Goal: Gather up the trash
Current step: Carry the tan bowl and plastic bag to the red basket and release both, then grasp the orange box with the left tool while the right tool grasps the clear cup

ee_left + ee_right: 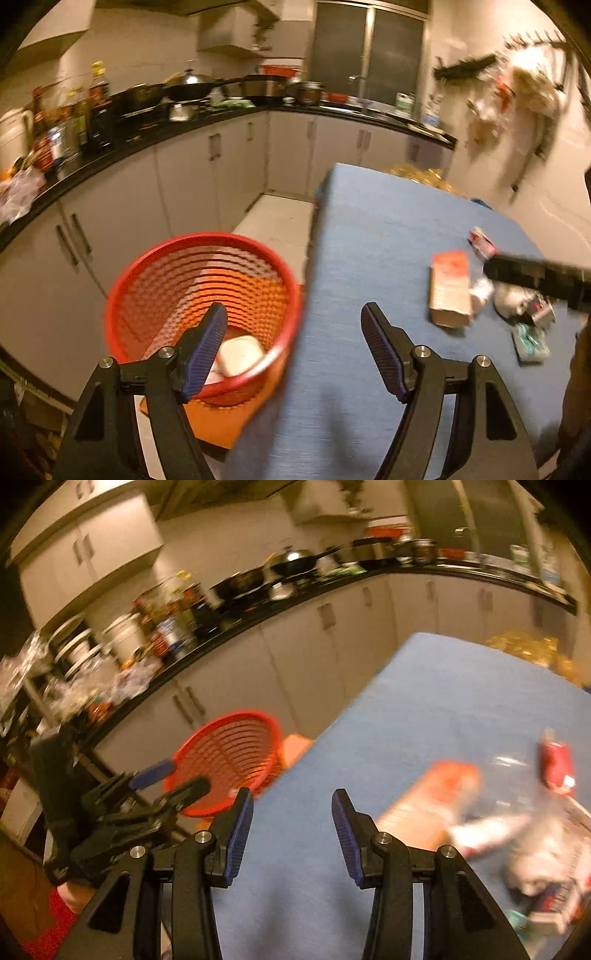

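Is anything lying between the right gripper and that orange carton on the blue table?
Nothing visible: only bare blue table lies between the open right gripper and the orange carton. The other trash sits beyond it.

Both the left gripper (pixel 293 325) and the right gripper (pixel 292 810) have black angular frames, round silver screws at the pivots and ribbed dark-blue pads (pixel 207 341) lining the fingers.

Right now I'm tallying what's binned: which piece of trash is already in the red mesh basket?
The white squarish container, lying at the bottom of the red mesh basket. The brown carton and small wrappers lie on the blue table.
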The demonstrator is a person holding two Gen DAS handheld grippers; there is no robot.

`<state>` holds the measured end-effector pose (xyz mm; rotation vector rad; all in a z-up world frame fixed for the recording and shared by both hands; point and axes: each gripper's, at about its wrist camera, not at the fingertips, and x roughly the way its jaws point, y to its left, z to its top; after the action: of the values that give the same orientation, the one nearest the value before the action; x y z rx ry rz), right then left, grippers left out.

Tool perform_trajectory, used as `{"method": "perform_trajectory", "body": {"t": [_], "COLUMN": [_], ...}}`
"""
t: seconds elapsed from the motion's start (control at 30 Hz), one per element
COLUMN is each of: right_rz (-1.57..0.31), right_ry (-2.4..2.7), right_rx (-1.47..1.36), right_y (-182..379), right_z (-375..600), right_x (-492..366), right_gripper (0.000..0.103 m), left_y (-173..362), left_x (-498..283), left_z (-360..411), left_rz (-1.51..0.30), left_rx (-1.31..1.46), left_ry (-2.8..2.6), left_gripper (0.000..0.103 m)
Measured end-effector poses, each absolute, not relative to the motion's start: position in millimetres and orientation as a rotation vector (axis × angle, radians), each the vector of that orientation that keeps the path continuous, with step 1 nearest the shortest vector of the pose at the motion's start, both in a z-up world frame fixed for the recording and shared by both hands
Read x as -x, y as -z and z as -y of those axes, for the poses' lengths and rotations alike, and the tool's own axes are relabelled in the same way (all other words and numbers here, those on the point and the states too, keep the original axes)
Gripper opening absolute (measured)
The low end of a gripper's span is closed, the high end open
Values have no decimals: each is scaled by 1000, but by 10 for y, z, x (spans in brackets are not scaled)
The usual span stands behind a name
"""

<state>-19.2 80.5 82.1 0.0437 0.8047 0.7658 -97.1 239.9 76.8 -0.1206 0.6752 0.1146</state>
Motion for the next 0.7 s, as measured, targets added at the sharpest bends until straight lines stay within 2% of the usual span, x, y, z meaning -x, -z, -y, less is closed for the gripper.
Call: {"method": "perform_trajectory", "body": {"t": [0.1, 0.17, 0.27, 0.43, 0.7], "right_rz": [-778, -764, -761, -809, -865], "right_ry": [-681, -611, -524, -416, -415], "right_rx": [-69, -86, -105, -79, -79], "right_y": [-867, -890, -885, -742, -466], "right_z": [-434, -219, 86, 343, 440], "right_x": [104, 22, -147, -448, -633], "right_gripper": [52, 70, 76, 83, 83], "left_y": [-748, -738, -719, -685, -608], "left_x": [901, 831, 713, 475, 71], "left_z": [-2153, -1984, -1773, -1421, -1149], "left_rz": [-697, -714, -744, -796, -860], "left_rx": [96, 86, 78, 71, 90], "left_ry": [-73, -40, 0, 62, 78], "left_gripper": [82, 83, 88, 90, 90]}}
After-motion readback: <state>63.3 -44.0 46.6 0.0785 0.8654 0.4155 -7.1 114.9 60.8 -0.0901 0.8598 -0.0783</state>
